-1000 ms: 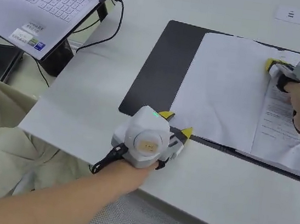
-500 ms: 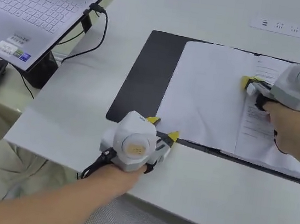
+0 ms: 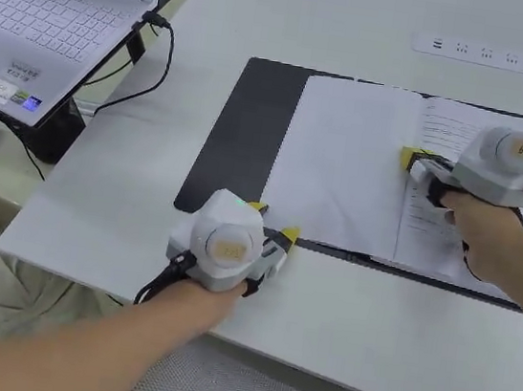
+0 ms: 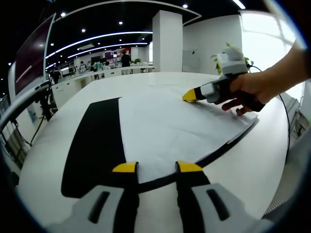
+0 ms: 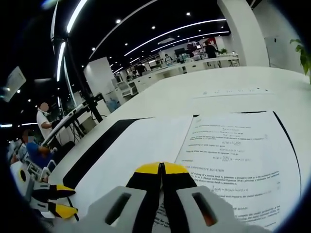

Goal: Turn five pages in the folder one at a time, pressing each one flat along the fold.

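Folder (image 3: 240, 135) lies open and flat mid-table (image 3: 368, 335), bare tabletop near and far of it; laptop (image 3: 43, 22) far left and power strip (image 3: 506, 58) far right, both well apart from it. L gripper (image 3: 274, 220) sits at the folder's near edge, jaws apart w/ nothing btwn; R gripper (image 3: 409, 159), jaws together, tips at the fold. Blank pg (image 3: 343, 158) lies flat left of the fold, printed pg (image 3: 462, 135) right, black cover showing as a wide strip at left.

Right gripper (image 3: 411, 160) touches the fold of the open folder (image 3: 251, 127); left gripper (image 3: 273, 221) sits at its near edge.
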`<state>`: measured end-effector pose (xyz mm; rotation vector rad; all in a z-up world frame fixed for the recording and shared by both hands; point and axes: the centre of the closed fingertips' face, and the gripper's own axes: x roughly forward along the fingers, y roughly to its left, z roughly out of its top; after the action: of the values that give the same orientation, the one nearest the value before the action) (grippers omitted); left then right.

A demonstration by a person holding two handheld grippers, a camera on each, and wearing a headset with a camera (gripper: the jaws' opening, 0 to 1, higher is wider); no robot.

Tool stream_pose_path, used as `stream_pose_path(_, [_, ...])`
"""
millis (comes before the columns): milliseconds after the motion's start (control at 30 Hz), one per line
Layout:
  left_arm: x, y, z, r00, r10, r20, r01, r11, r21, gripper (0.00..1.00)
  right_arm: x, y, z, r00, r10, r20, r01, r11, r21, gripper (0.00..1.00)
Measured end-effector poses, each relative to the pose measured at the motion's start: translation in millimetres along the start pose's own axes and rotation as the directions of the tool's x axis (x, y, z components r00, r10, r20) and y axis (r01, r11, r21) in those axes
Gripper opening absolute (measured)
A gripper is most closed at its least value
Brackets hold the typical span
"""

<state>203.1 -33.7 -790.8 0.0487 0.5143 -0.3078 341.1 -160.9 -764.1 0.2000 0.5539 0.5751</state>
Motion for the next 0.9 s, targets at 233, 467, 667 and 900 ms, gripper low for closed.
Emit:
stream_pose_path(233, [-0.3,0.3,0.4,1.0,0.0,-0.001,0.0,1.0,-0.002,0.29,-10.0,0.0,-8.4,0.9999,0.001,-0.014,-0.001,1.0,0.004,0.0])
stream_pose_path(467, [1.1,0.9,0.1,1.0,0.0,0.003,0.0,1.0,0.0,0.29,-25.2,8.1,-21.7,0.9992,0.02,-0.035,-0.02,1.0,-0.013,0.0])
stream_pose_path(667, [1.6,1.4,-0.3,1.0,0.0,0.006,0.0,1.0,-0.001,0.29,-36.2,18.3,-32.0,0.9977,0.039,-0.055,-0.042,0.998,-0.046,0.0])
stream_pose_path(900, [0.1,1.1,-0.3,1.0,0.0,0.009,0.0,1.0,0.001,0.29,-47.4,29.9,-45.6,0.9956,0.051,-0.079,-0.056,0.996,-0.063,0.0])
